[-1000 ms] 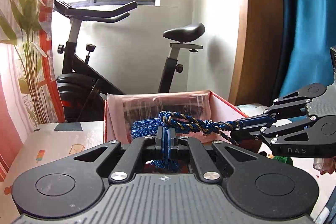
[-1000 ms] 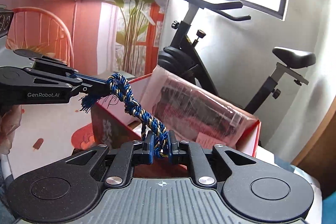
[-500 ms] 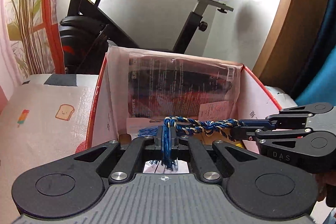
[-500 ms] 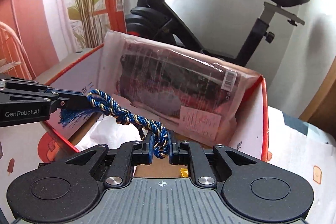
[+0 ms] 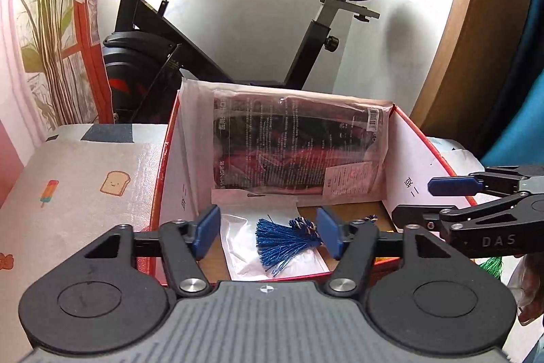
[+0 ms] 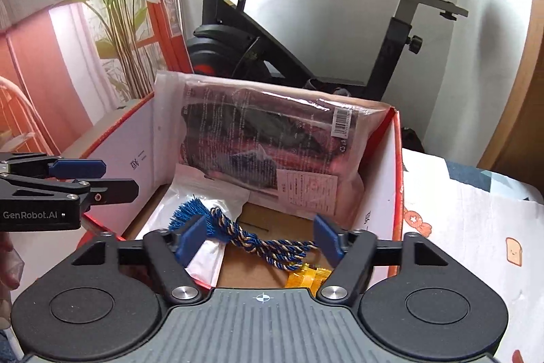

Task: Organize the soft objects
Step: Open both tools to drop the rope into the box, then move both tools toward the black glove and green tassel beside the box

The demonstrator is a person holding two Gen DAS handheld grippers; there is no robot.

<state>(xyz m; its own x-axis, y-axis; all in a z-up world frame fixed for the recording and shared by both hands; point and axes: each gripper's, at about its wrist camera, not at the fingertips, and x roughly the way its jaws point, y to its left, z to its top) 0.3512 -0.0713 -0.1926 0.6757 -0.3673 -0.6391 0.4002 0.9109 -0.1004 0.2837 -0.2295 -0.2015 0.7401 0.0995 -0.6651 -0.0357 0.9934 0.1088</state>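
Note:
A blue and gold twisted rope with a blue tassel (image 5: 285,238) (image 6: 258,235) lies on the floor of a red-rimmed cardboard box (image 5: 425,138) (image 6: 396,138), partly on a white plastic bag (image 6: 204,256). My left gripper (image 5: 267,232) is open and empty above the box's near edge, over the tassel. My right gripper (image 6: 260,237) is open and empty over the rope. Each gripper shows in the other's view, the right one (image 5: 435,199) and the left one (image 6: 102,179), both with jaws apart.
A packaged dark garment in clear plastic (image 5: 299,145) (image 6: 268,138) leans against the box's back wall. A yellow object (image 6: 307,278) lies in the box's near corner. An exercise bike (image 5: 210,33) stands behind. The box rests on a printed cloth (image 5: 85,179).
Both grippers held the rope stretched between them and lowered it into the box. Both have now opened and the rope lies on the box floor.

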